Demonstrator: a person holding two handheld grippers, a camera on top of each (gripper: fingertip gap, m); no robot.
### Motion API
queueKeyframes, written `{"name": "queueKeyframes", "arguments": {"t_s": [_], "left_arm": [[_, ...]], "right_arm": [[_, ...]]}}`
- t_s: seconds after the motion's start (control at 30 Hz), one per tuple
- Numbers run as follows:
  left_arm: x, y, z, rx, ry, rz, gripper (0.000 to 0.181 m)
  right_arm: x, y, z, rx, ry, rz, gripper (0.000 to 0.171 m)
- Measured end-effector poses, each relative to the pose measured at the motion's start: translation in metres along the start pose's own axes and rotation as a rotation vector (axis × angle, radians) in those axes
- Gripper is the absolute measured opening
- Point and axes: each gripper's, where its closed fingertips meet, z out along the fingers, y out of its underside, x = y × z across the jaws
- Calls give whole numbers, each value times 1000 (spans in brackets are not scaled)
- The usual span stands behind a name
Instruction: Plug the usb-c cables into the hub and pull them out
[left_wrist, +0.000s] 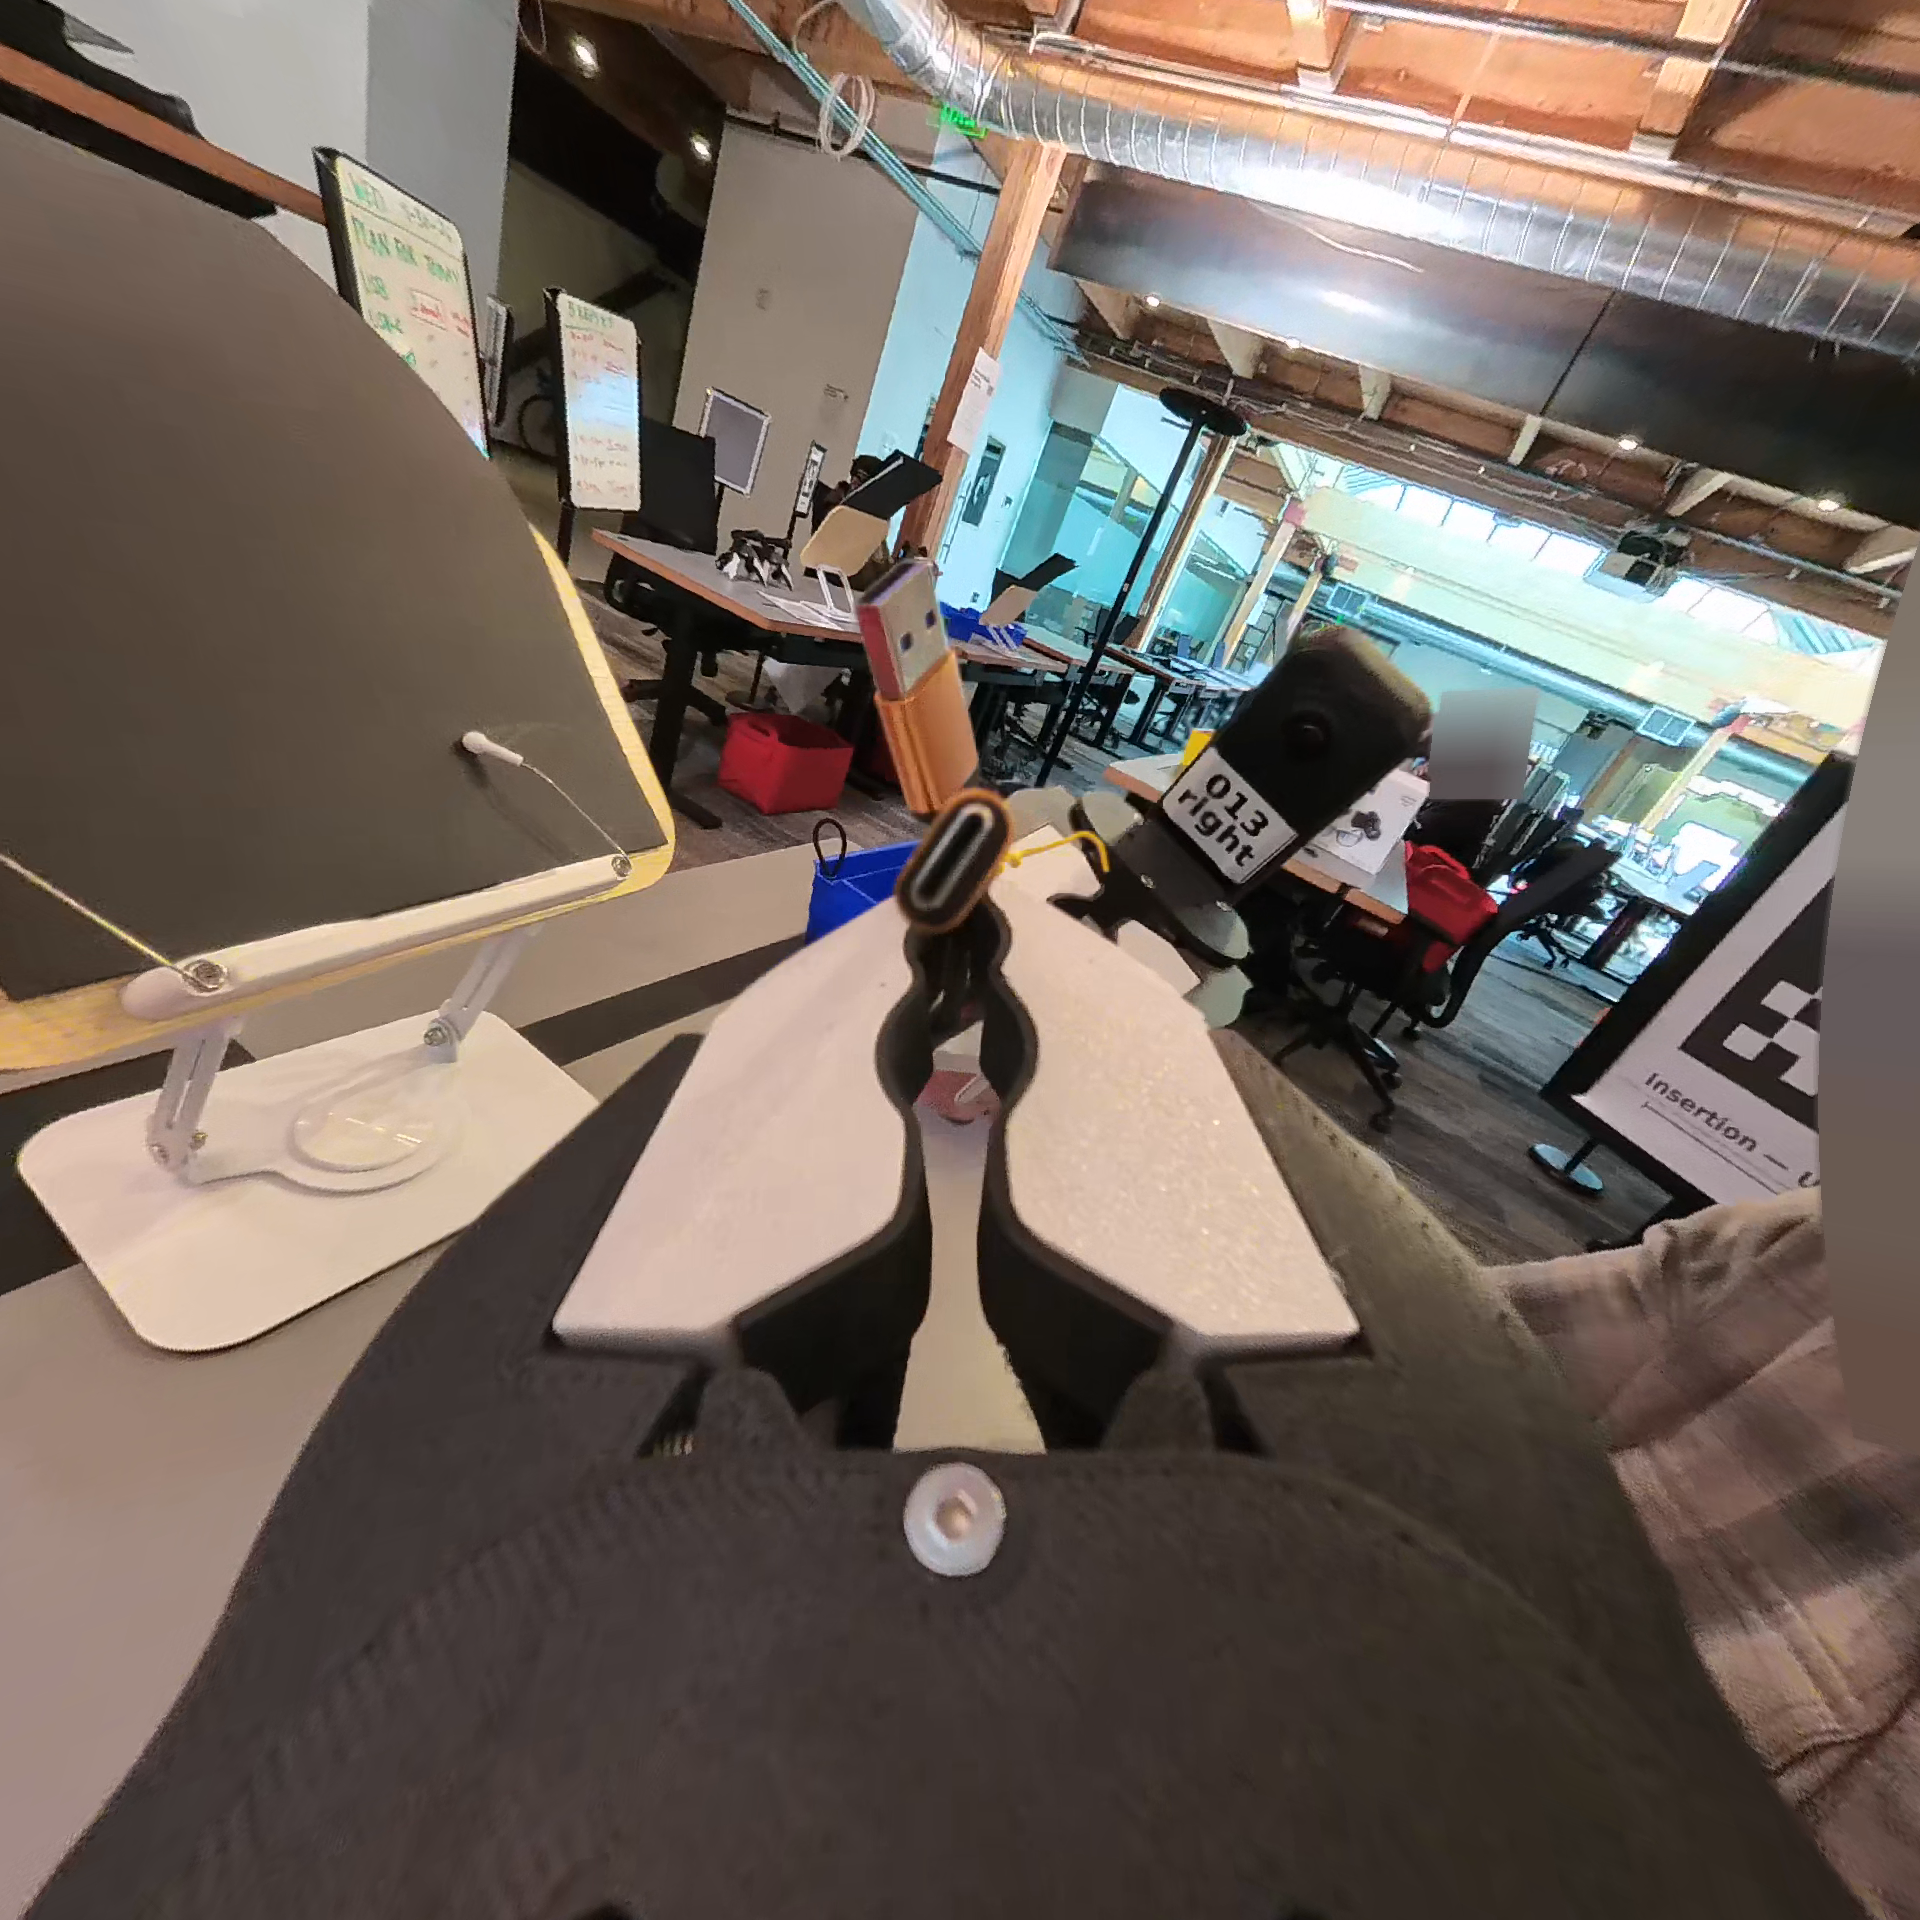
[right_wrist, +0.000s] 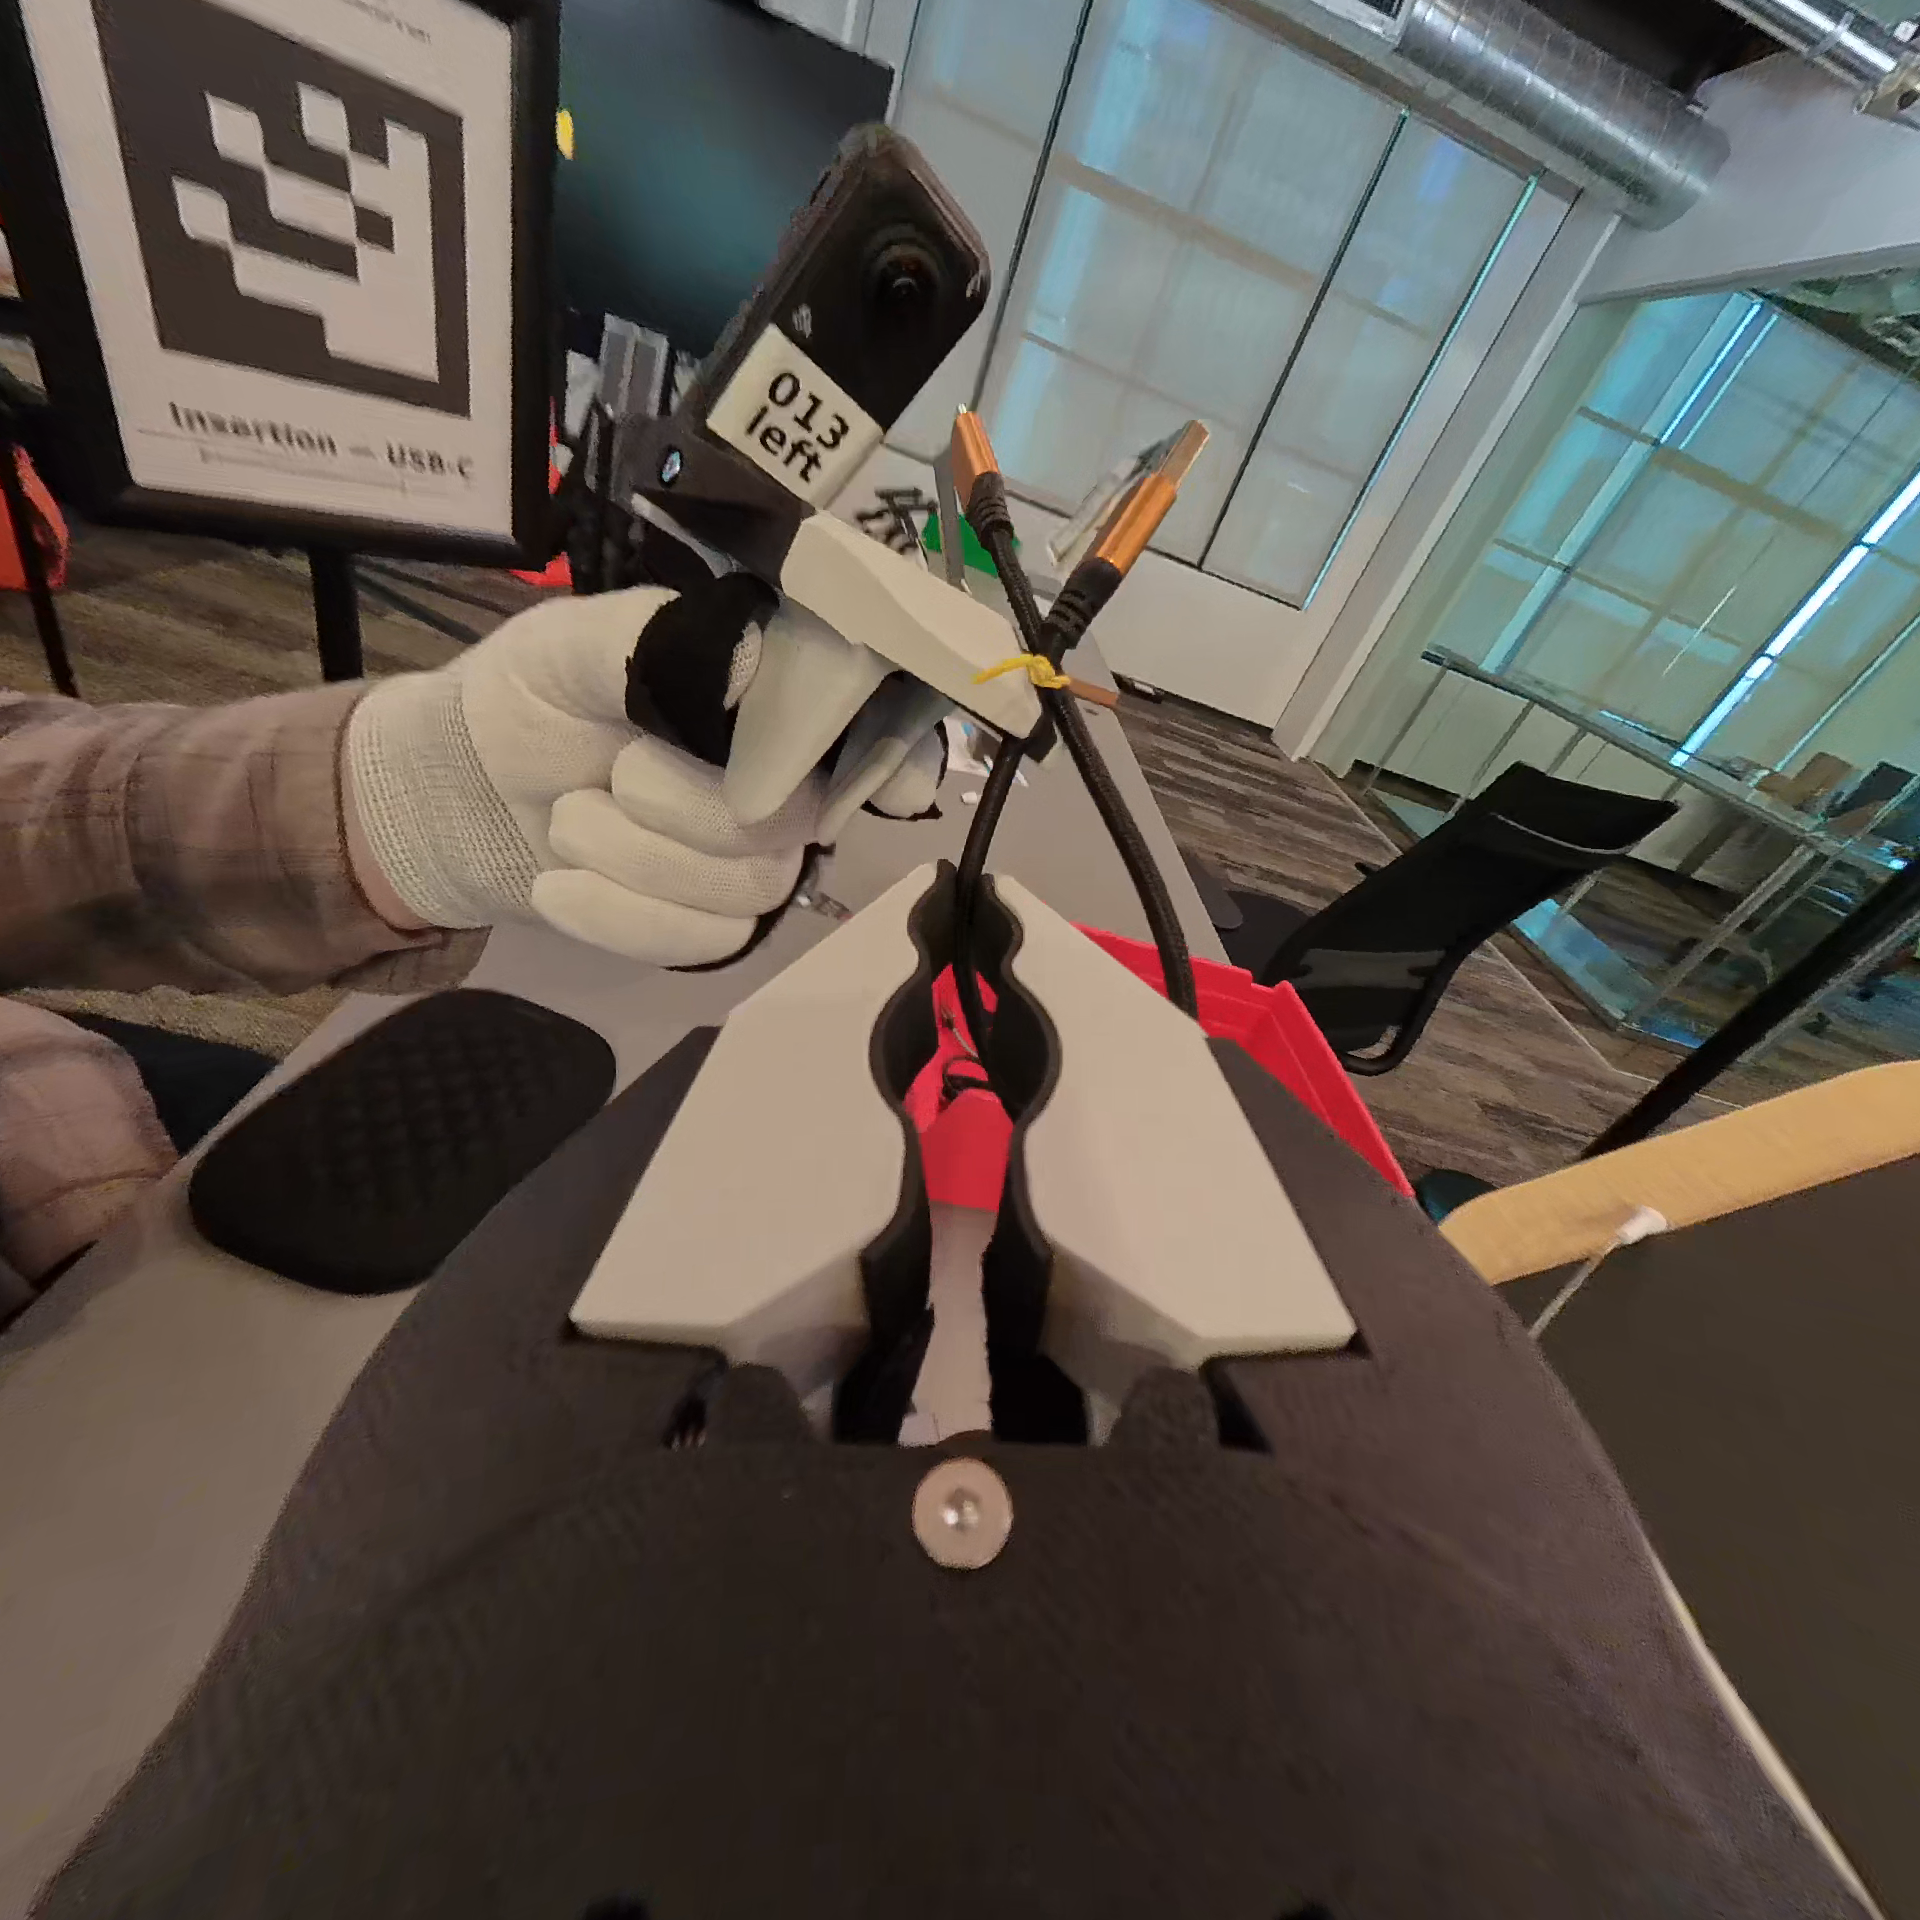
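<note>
Tilted board (left_wrist: 260, 623): dark panel on a white stand, off to the left of the left gripper.
Left gripper (left_wrist: 954, 940): fingers pinched narrow on the black cable just below the plugs.
Right gripper (right_wrist: 964, 894): tips squeezed on the same cable (right_wrist: 971, 831), lower down.
Plugs: small orange one (right_wrist: 975, 462) and wide orange one (right_wrist: 1143, 509) both up in the air, free.
Yellow tie (right_wrist: 1023, 670): binding the two strands at the left gripper's tip.

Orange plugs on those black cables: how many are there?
2. The small plug sticks up just past the left hand-held gripper; the wider flat plug stands to its right. None look hidden.
</note>
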Motion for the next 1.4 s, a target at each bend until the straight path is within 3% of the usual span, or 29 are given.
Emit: {"name": "queueKeyframes", "arguments": {"t_s": [0.07,0.17,0.27,0.4,0.53,0.63,0.77,0.93,1.13,1.23,1.4], "left_arm": [[-3,0,1,-19,-24,19,4],[-11,-2,-3,-62,-85,85,4],[-21,10,-5,-238,-169,224,4],[-4,55,-3,-628,-45,352,4],[28,87,1,-871,200,426,4],[43,101,-2,-996,366,409,4],[67,108,-10,-1065,594,407,4],[84,103,-17,-1053,802,322,4],[86,107,-17,-1067,887,243,4],[81,113,-14,-1109,867,217,4],[70,103,-1,-1031,813,170,7]], "right_arm": [[2,-1,0,7,-7,21,2],[0,-3,-9,-15,-33,7,26],[5,-13,-25,-3,-20,-1,41],[15,-16,-41,59,-56,95,57],[-12,-9,-37,162,-348,238,69],[-37,-20,-42,321,-532,210,63],[-69,-24,-52,388,-707,150,57],[-83,-28,-62,430,-780,96,61],[-87,-29,-52,423,-722,19,39],[-85,-26,-56,434,-742,23,17],[-71,-36,-58,481,-680,46,6]]}}
